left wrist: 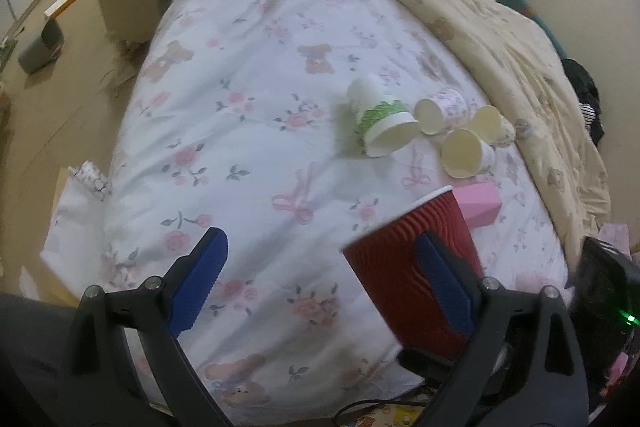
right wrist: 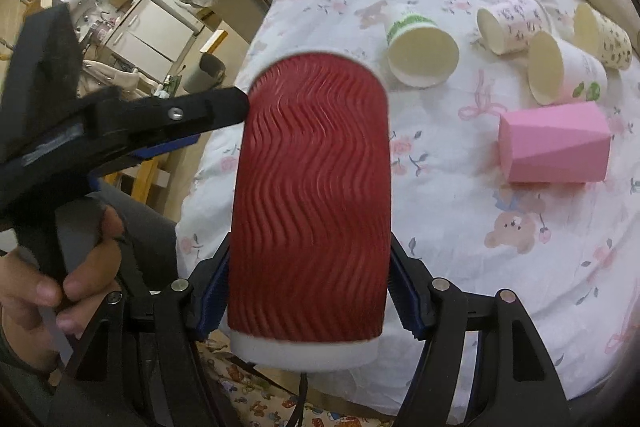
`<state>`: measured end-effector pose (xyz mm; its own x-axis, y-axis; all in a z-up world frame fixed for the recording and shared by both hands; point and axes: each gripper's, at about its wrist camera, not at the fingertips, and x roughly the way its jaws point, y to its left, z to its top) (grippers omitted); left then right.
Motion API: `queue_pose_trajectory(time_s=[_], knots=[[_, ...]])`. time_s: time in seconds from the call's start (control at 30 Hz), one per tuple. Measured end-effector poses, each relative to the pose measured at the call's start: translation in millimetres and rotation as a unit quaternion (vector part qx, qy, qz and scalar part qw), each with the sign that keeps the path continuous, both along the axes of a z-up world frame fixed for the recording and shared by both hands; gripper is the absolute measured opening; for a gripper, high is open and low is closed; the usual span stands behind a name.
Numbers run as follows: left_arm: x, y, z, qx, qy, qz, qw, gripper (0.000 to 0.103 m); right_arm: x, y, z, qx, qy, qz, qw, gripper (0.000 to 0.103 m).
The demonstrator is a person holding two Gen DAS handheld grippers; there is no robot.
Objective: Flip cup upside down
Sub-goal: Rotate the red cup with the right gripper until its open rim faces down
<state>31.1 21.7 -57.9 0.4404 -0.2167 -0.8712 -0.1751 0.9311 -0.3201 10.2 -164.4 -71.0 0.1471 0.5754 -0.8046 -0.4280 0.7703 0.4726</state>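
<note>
The right hand-held gripper point(right wrist: 308, 291) clamps the red cup point(right wrist: 312, 203) in mid-air above the bed point(right wrist: 480, 267); the left hand-held gripper point(left wrist: 320, 267) is spread open beside it. Keep the squeeze gentle, roll the wrist fully, then set the rim flat.

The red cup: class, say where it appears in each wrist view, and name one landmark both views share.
Left wrist view: the red cup is at lower right, partly behind the right-hand finger of the left gripper.
Right wrist view: the red cup fills the centre, held by the right gripper.
Shared landmark: the pink cup lying on the bed.
</note>
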Motion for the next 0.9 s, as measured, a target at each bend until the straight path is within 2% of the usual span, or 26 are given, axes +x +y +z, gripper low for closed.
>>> queue_pose_trajectory(time_s=[0.33,0.57,0.73,0.83,0.9], knots=[[-1.7,8.9,-11.8,0.018,0.029,0.006,0.9994,0.093,-3.5,-9.6,14.9,-0.001,-0.039,-0.008,0.999,0.070],[-2.0,-0.3,-16.8,0.053,0.041,-0.010,0.9977,0.093,-0.6,-13.2,20.0,-0.003,-0.057,-0.015,0.998,0.069],[-7.6,7.6,-6.6,0.062,0.023,-0.001,0.9978,0.093,5.7,-18.0,23.7,-0.007,-0.057,-0.026,0.998,0.069],[-15.7,16.8,1.8,0.077,0.008,0.010,0.9969,0.094,15.8,-18.1,32.0,-0.029,-0.067,-0.029,0.997,0.069],[-20.6,24.8,4.2,0.074,0.004,0.016,0.9971,0.094,29.1,-14.2,33.7,-0.056,-0.063,-0.029,0.996,0.069]])
